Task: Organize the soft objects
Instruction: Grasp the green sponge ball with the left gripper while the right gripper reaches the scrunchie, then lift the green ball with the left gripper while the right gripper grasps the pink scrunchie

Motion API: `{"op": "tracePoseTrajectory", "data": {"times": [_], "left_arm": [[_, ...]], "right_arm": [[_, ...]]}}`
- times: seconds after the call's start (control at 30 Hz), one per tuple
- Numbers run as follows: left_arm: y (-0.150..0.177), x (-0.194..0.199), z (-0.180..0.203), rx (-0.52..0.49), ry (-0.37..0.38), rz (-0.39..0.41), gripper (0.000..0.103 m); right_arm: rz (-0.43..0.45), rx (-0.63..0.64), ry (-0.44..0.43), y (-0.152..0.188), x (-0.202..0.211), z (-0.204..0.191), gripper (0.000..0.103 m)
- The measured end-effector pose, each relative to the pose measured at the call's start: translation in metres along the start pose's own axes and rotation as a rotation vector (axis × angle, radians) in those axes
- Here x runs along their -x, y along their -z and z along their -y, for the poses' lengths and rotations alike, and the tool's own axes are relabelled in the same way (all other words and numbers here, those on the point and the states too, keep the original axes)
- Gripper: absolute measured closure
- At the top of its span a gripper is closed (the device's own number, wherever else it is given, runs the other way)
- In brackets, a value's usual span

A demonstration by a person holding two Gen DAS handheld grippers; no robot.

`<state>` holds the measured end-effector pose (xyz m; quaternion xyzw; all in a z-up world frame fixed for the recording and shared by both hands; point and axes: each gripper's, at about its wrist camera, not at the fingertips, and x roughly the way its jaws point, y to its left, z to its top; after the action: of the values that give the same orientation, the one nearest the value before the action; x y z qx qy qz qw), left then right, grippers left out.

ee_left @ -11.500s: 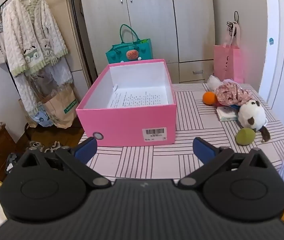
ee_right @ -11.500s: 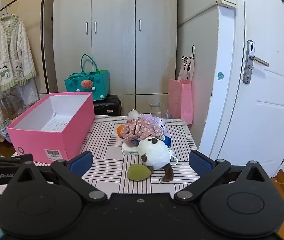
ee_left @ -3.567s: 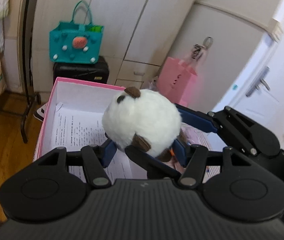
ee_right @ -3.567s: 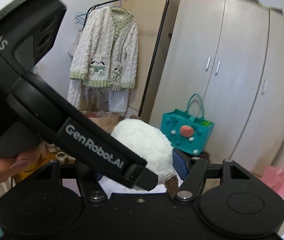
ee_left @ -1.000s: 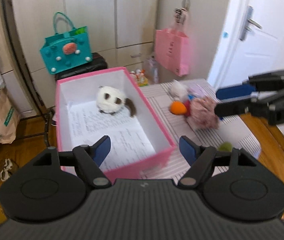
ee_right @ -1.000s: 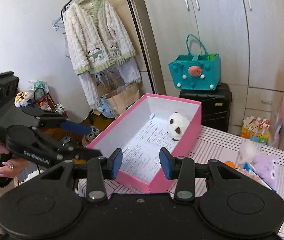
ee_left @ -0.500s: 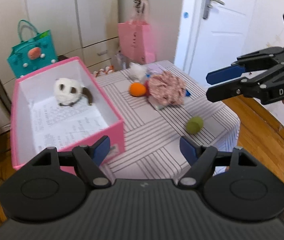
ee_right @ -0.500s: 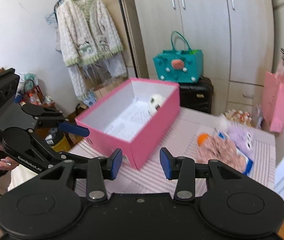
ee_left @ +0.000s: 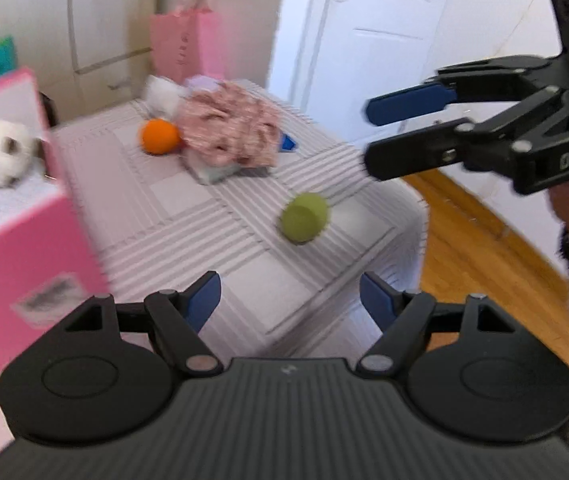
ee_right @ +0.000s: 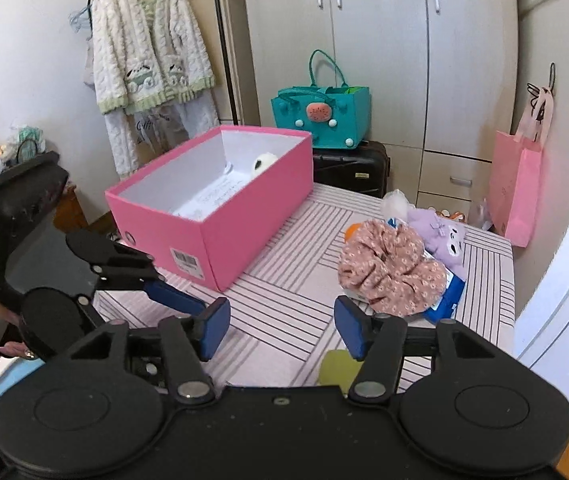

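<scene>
A white plush point(ee_left: 2, 152) lies inside the pink box point(ee_left: 16, 216) at the left of the striped table point(ee_left: 204, 216). A green ball point(ee_left: 304, 218) sits alone near the table's right edge, ahead of my left gripper point(ee_left: 290, 300), which is open and empty. Behind it are an orange ball point(ee_left: 159, 136) and a floral fabric bundle point(ee_left: 230, 132). My right gripper point(ee_right: 282, 330) hangs over the table, its jaws opening with nothing between them. The green ball point(ee_right: 336, 366) shows just below its right finger. A purple plush point(ee_right: 444, 236) lies behind the floral bundle point(ee_right: 392, 268).
A teal bag point(ee_right: 320, 116) on a black suitcase point(ee_right: 348, 168) stands behind the box, by the wardrobe. A pink paper bag point(ee_right: 516, 184) stands beyond the table's far corner. A cardigan point(ee_right: 148, 40) hangs at left. A white door point(ee_left: 384, 40) and wood floor lie right of the table.
Both views have swung away from the box toward the loose objects and dropped nearer the table. The right jaws have widened. The left jaws look the same.
</scene>
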<state>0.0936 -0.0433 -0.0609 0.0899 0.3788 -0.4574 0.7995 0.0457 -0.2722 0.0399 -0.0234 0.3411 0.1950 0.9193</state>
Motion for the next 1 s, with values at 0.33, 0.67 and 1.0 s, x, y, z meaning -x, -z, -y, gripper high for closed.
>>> {"op": "tracePoseTrajectory", "data": {"times": [0.33,0.67,1.0], "left_arm": [[-0.005,-0.061,0.010,-0.024,0.033,0.103,0.029],[-0.012,-0.105,0.017,-0.058,-0.050,0.157,0.031],[-0.016,-0.112,0.018,-0.060,-0.066,0.152,0.064]], "right_arm": [[0.020,-0.189,-0.006,0.019,-0.049,0.062,0.032],[0.050,-0.215,0.045,0.029,-0.080,0.079,0.017],[0.059,-0.221,0.096,0.018,-0.108,0.095,0.009]]}}
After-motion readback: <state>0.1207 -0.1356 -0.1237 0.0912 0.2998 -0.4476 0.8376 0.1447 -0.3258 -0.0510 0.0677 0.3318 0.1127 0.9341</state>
